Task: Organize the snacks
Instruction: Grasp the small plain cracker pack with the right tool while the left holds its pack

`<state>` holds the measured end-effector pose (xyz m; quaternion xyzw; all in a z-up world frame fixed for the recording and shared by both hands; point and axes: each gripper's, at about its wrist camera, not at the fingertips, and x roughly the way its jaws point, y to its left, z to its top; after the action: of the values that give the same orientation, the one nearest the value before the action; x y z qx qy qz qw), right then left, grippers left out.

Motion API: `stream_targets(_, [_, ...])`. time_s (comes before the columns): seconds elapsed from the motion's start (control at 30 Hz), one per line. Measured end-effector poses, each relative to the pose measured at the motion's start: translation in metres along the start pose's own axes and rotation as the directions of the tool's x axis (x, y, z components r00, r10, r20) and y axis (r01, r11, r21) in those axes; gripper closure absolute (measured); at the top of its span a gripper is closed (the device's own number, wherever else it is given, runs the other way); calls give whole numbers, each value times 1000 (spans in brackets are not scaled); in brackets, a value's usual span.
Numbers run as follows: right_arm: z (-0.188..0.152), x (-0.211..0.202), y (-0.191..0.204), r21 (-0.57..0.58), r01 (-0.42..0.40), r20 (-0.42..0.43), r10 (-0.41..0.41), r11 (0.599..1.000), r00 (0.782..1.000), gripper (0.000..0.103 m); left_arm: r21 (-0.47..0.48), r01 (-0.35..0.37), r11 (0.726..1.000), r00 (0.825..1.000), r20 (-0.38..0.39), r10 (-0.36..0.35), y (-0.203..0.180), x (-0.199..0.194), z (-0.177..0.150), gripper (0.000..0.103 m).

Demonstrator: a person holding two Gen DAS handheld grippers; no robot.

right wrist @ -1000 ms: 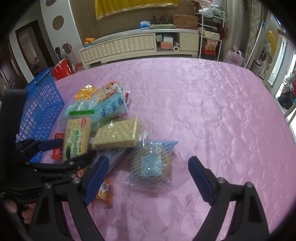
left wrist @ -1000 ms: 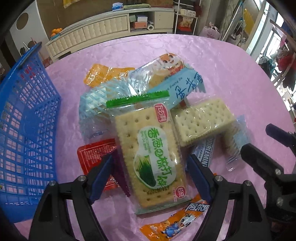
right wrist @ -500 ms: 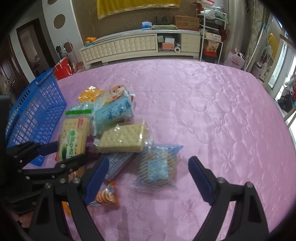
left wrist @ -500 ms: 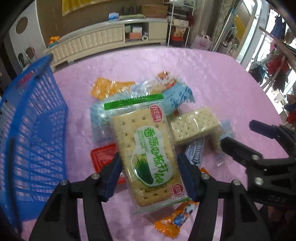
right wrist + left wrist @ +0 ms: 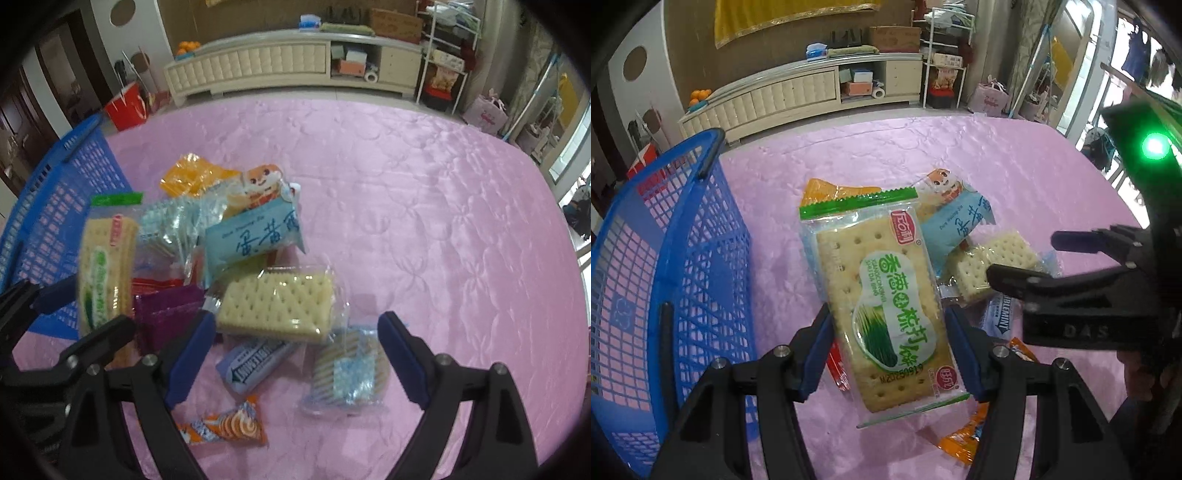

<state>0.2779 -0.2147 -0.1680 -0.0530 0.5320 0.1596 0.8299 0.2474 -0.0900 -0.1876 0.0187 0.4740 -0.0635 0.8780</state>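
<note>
The cracker packet [image 5: 886, 302] is pinched by the left tongs [image 5: 886, 354]; the right tongs [image 5: 295, 354] are spread. It may slip, seemingly gripped only by slick wrapper edges, before the basket [image 5: 665, 258] at frame left.

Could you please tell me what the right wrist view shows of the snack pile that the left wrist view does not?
Only the right wrist view shows the purple packet, the round biscuit pack and the open right gripper. Only the left wrist view shows the green-label cracker pack's printed face squarely, clamped in the left gripper. Both show that pack, the blue basket, the plain cracker pack and the light blue packet.
</note>
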Motion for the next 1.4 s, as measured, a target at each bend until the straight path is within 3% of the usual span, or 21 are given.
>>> stream_targets(0.17, [8, 14, 9, -32, -23, -35, 22, 999, 999, 11, 6, -1, 1000, 1000, -5, 1, 3, 10, 2, 46])
stream_targets(0.43, [11, 30, 23, -114, 6, -54, -13, 993, 998, 11, 18, -1, 1000, 1000, -20, 1, 4, 14, -1, 46])
stream_targets(0.57, [6, 28, 28, -149, 20, -22, -24, 989, 999, 14, 18, -4, 1000, 1000, -28, 4, 2, 20, 2, 46])
stream_targets(0.6, [4, 26, 27, -160, 25, -15, -28, 987, 1000, 16, 17, -2, 1000, 1000, -30, 3, 2, 21, 2, 46])
stream_targets(0.67, [2, 19, 27, -174, 45, 23, -41, 984, 999, 42, 15, -1, 1000, 1000, -29, 2, 2, 20, 3, 46])
stream_targets(0.73, [1, 15, 24, -164, 18, 18, -15, 986, 1000, 49, 10, 1, 1000, 1000, -28, 0, 2, 20, 5, 46])
stream_targets(0.8, [-1, 10, 17, -149, 12, 36, -7, 989, 999, 69, 4, 2, 1000, 1000, -27, -2, 3, 21, 6, 46])
stream_targets(0.87, [0, 4, 10, -115, -26, 41, 31, 993, 999, 98, -5, 10, 1000, 1000, -26, -10, 4, 20, 6, 46])
stream_targets(1.23, [-7, -36, 0, -59, -134, 131, 141, 989, 981, 102, 3, 24, 1000, 1000, 10, -24, 2, 2, 6, 46])
stream_targets(1.4, [1, -21, -13, 27, -184, 74, 181, 983, 981, 101, -9, 19, 1000, 1000, 13, -19, 4, -5, 2, 46])
